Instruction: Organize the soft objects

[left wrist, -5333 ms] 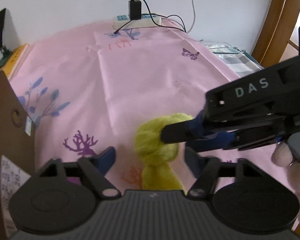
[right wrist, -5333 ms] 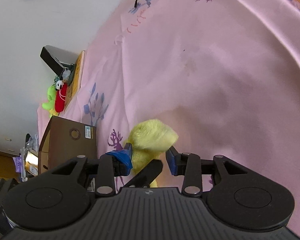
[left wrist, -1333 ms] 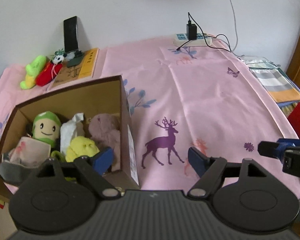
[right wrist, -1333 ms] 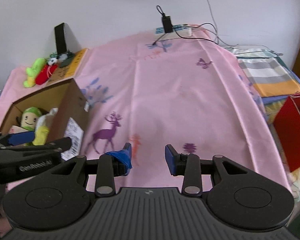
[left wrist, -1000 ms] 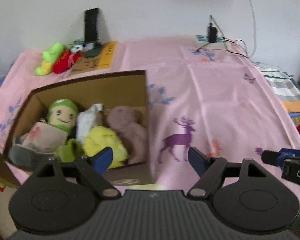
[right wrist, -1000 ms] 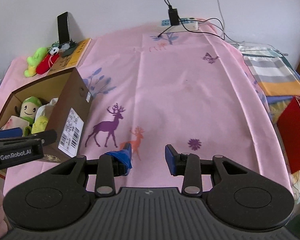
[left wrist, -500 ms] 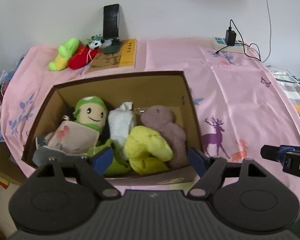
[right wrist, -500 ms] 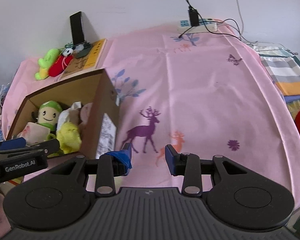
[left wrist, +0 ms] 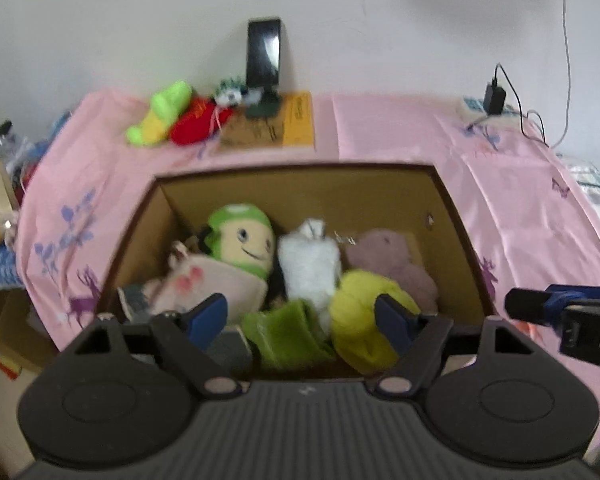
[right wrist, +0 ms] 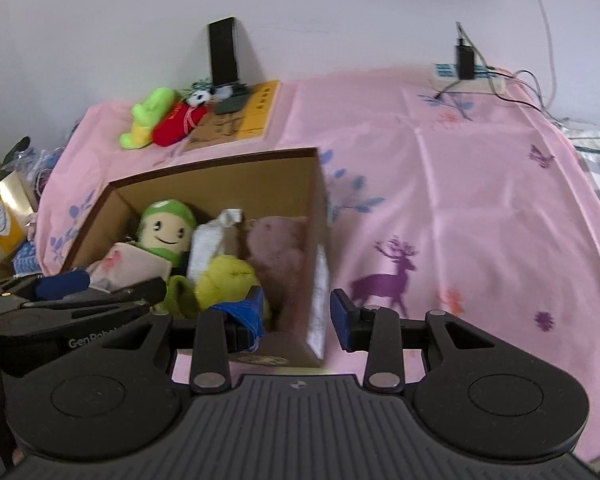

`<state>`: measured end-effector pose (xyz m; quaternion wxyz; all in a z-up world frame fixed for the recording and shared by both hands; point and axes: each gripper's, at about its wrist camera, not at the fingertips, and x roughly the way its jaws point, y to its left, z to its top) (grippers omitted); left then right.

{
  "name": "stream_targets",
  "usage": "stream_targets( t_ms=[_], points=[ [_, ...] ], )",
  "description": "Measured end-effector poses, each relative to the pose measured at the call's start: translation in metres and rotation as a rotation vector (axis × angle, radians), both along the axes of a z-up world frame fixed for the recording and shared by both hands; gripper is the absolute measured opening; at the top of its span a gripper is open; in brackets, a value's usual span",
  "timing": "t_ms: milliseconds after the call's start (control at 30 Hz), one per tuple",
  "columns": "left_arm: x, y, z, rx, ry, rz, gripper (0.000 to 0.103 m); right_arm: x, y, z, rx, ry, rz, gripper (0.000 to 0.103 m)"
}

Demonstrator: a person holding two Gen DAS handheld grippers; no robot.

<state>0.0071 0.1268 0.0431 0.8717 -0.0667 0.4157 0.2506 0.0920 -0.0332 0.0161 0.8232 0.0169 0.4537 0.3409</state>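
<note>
Cardboard box [left wrist: 452,216] sits on the pink printed cloth [left wrist: 512,200], open at the top so soft items can be dropped in from above. Inside, seen from the left wrist view: a green-capped doll [left wrist: 242,236] at 11 o'clock, a white plush [left wrist: 308,264] at centre, a mauve bear [left wrist: 388,256] at 2 o'clock, a yellow plush [left wrist: 356,320] at 5 o'clock and a green fabric piece [left wrist: 284,332] at 6 o'clock. The items lie packed side by side, touching, which uses the floor of the box evenly.

Left gripper [left wrist: 302,318] hangs above the near rim, tilted downward, its jaws spread and grasping nothing; the yellow plush appears between them only because it lies below. Right gripper [right wrist: 296,312] is likewise released and empty, straddling the right wall of the box in its own view.

Two more soft toys remain outside: a lime plush [right wrist: 148,116] and a red plush [right wrist: 178,124], touching each other at 11 o'clock beyond the box, beside a booklet [right wrist: 244,120] and a phone on a stand [right wrist: 224,52]. Judgement: these are the likely next items.
</note>
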Motion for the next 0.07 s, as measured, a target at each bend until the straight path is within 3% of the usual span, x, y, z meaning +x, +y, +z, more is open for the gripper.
stream_targets(
  t_ms=[67],
  points=[
    [-0.0027, 0.0101, 0.0008, -0.008, 0.002, 0.019, 0.077, -0.0037, 0.0109, 0.0025, 0.001, -0.008, 0.012, 0.020]
  ],
)
